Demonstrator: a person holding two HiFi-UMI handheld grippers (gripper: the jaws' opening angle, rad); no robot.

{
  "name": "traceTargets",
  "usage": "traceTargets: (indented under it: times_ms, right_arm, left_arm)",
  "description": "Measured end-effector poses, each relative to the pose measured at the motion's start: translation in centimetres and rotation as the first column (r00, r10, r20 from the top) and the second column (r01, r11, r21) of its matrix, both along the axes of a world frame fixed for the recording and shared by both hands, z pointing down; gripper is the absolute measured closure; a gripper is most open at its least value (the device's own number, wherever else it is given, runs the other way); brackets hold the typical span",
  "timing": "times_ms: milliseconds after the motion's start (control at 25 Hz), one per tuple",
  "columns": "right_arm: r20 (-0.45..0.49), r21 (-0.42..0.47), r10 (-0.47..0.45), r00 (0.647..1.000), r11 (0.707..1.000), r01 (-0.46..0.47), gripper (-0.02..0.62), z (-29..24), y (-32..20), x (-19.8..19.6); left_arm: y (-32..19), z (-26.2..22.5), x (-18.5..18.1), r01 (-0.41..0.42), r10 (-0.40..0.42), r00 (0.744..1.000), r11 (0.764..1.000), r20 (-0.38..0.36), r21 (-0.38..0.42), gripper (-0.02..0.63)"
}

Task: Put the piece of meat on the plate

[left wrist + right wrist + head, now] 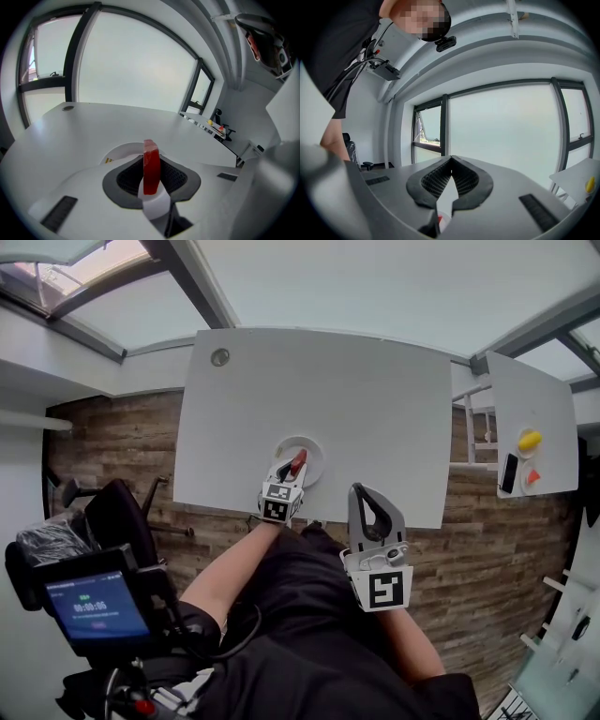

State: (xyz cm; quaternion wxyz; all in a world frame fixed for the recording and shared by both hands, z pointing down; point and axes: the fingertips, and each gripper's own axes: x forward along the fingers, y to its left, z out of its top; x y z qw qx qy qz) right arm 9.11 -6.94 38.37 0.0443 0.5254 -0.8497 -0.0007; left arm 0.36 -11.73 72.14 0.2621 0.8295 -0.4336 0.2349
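Observation:
A flat red piece of meat [151, 166] stands on edge between the pads of my left gripper [151, 174], which is shut on it. In the head view the meat [298, 463] and the left gripper [294, 468] hang over the round white plate [312, 447] near the table's front edge. The plate's rim [117, 151] shows just beyond the jaws in the left gripper view. My right gripper [364, 493] is off the table's front edge, to the right of the plate. Its jaws [451, 161] meet at the tips with nothing between them.
The white table [375, 409] has a round cable grommet [219, 356] at its far left corner. A second table [534, 418] to the right carries a yellow object [530, 440], a black phone [508, 473] and an orange piece [532, 477]. A black chair [117, 517] stands left.

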Motion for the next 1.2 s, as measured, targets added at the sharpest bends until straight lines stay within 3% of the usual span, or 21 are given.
traceTargets:
  times_ms: [240,400,800,960,1200]
  right_arm:
    - [-0.001,0.000,-0.004,1.000,1.000,0.004,0.591,0.0,-0.1,0.0]
    - [-0.007,0.004,-0.007,1.000,1.000,0.007,0.591,0.0,-0.2,0.1]
    - [-0.006,0.005,-0.026,1.000,1.000,0.026,0.591,0.0,-0.3,-0.3]
    - [-0.004,-0.002,-0.017,1.000,1.000,0.017,0.591,0.2,-0.3,-0.1]
    - [-0.009,0.000,-0.020,1.000,1.000,0.020,0.591,0.3,-0.3,-0.1]
  left_arm:
    - [0.9,1.5,-0.7,-0.046,0.048,0.995,0.999,0.084,-0.024,0.511]
    - [0.8,1.5,-1.4,-0.019,0.021,0.997,1.000,0.079,-0.020,0.509]
    - [0.6,2.1,-1.5,-0.042,0.045,0.991,0.999,0.129,-0.029,0.509]
    - [0.0,0.8,-1.5,-0.030,0.028,0.994,0.999,0.101,0.015,0.509]
    - [-0.5,1.0,-2.1,-0.030,0.026,0.991,0.999,0.134,0.026,0.487]
